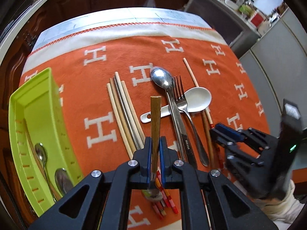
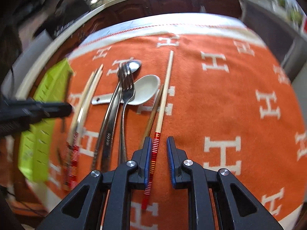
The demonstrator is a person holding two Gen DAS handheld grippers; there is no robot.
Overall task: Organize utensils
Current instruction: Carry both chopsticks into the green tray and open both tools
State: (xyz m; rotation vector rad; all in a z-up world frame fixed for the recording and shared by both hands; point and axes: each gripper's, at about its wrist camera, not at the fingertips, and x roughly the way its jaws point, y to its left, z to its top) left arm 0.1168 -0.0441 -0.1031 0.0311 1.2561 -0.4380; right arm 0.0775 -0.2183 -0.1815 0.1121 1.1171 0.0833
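My left gripper (image 1: pixel 155 140) is shut on a spoon with a brown wooden handle (image 1: pixel 155 111). The handle stands up between the pads, above the orange cloth (image 1: pixel 99 72). To its left is a lime-green tray (image 1: pixel 19 118) holding metal spoons (image 1: pixel 41 155). My right gripper (image 2: pixel 158 140) is open around a pale chopstick with a red striped end (image 2: pixel 155 145). That chopstick lies on the cloth close to the left pad, and a gap shows at the right pad. A darker chopstick (image 2: pixel 153 113) lies beside it.
On the cloth lie a bundle of chopsticks (image 1: pixel 122 115), a metal spoon (image 1: pixel 163 78), a fork (image 1: pixel 179 94) and a white ceramic spoon (image 1: pixel 197 99), partly stacked. The right gripper (image 1: pixel 220 132) shows at the right. Dark cabinets and a counter stand beyond the table's far edge.
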